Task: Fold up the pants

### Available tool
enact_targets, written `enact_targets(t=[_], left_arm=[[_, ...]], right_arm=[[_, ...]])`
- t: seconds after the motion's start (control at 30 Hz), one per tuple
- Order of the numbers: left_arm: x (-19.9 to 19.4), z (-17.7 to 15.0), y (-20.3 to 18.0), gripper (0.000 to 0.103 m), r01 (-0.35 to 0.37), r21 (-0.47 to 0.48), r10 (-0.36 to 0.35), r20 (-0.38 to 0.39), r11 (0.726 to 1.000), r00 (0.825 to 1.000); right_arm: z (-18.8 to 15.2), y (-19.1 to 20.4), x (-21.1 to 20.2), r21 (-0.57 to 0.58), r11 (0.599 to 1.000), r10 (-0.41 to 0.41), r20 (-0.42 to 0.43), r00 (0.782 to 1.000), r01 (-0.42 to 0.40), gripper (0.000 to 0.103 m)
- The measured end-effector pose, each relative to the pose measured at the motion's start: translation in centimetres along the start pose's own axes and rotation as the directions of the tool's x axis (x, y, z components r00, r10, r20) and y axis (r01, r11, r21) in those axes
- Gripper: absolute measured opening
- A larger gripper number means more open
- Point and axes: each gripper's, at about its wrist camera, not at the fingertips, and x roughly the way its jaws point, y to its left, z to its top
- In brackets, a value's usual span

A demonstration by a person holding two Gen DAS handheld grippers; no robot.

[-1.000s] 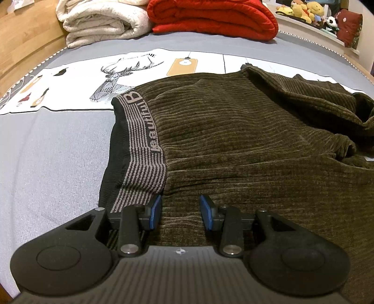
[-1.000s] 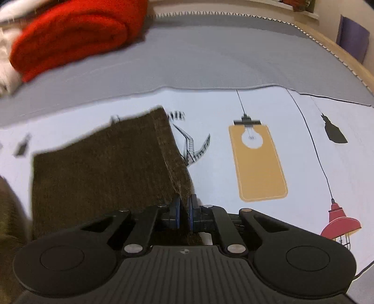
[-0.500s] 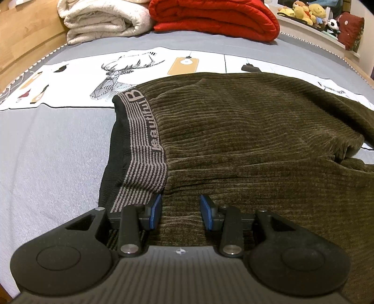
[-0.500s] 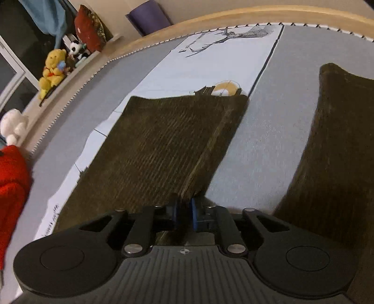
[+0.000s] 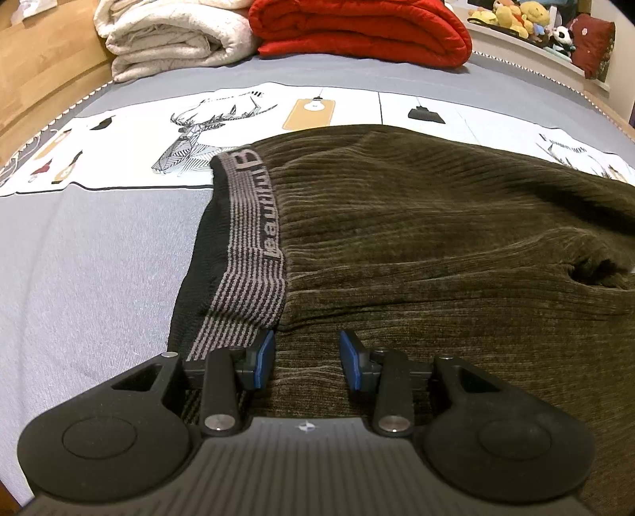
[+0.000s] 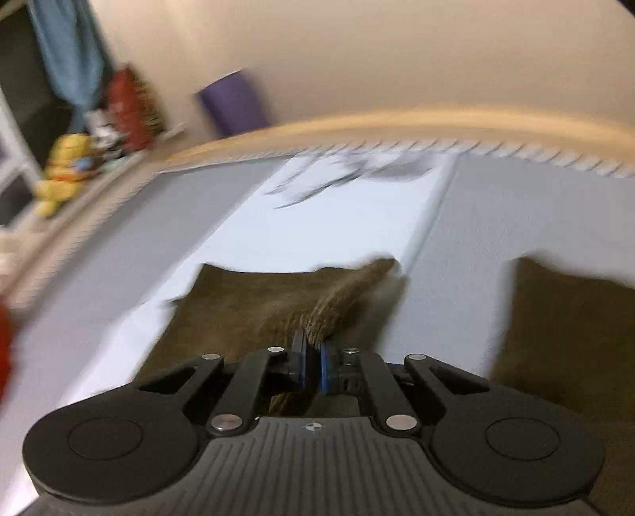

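Dark olive corduroy pants (image 5: 416, 238) lie on the bed, with a grey striped waistband (image 5: 250, 246) at their left. My left gripper (image 5: 306, 359) is open and hovers low over the fabric just right of the waistband's near end. In the blurred right wrist view my right gripper (image 6: 311, 365) is shut on the edge of one pant leg (image 6: 278, 305) and holds it lifted above the bed. The other leg (image 6: 563, 337) lies to the right.
The bed has a grey cover (image 5: 87, 270) with a white printed sheet (image 5: 190, 131). A folded cream blanket (image 5: 174, 35) and a red blanket (image 5: 357, 27) lie at the far side. Stuffed toys (image 5: 512, 16) sit on a ledge at the back right.
My right gripper has swung round with the pant leg, lifting it; its view now blurs toward the wall. The fabric near my still left gripper has flattened out.
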Motion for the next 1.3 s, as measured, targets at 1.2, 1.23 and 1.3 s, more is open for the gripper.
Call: enact_targets(t=[1.2,1.23,1.3], left_arm=[[9.3,11.0,10.7,0.059,0.17,-0.408,-0.154,0.073,0.897,0.985],[9.3,11.1,10.3,0.051,0.166,-0.384,-0.146,0.08,0.908,0.986],[9.1,11.1,9.8,0.035,0.153,-0.329,-0.13,0.092,0.932,0.987]], right_arm=[[-23.8,13.0,-15.9,-0.089,0.916,0.308,-0.471,0.826,-0.392,0.011],[-24.0,12.6,-16.0,-0.068,0.919,0.318,-0.457,0.831,-0.388,0.009],[-24.6,12.4,-16.9,-0.08,0.922,0.312,-0.424,0.85,-0.378,0.003]])
